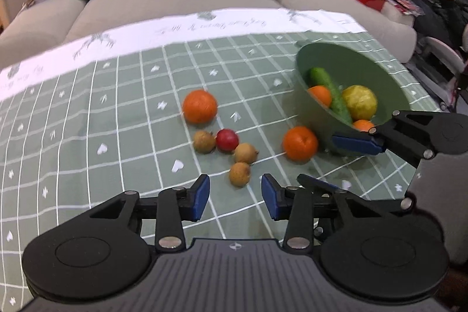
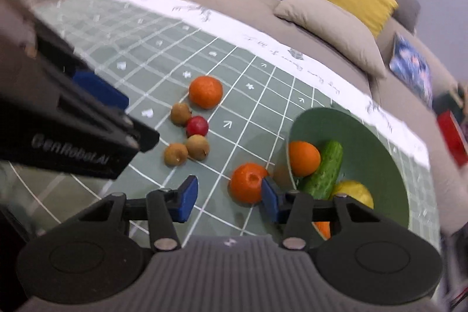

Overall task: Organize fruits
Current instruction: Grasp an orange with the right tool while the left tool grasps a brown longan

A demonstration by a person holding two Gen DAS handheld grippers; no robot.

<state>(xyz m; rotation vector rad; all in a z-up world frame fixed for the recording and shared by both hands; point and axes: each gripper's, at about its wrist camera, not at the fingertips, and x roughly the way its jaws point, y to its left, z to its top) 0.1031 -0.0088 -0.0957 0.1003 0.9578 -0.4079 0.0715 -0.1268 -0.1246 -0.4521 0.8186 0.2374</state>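
We have both tools part open, nothing held. Left tool (image 1: 235, 196) points at the brown fruit (image 1: 239, 174) just ahead on the desk (image 1: 87, 136). Right tool (image 2: 225, 199) sits beside the near orange (image 2: 248, 182), which lies at its right finger, next to the bowl (image 2: 380, 154). Right is nearer the orange, so that's likely the next pick.

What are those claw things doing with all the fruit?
A person holds a claw in each hand to tidy fruit on the table. The green bowl is tipped on its side with oranges, a cucumber and a yellow fruit inside. Two oranges, a small red fruit and three small brown fruits are loose on the cloth. The left claw is near one brown fruit; the right claw is near an orange. Neither holds anything.
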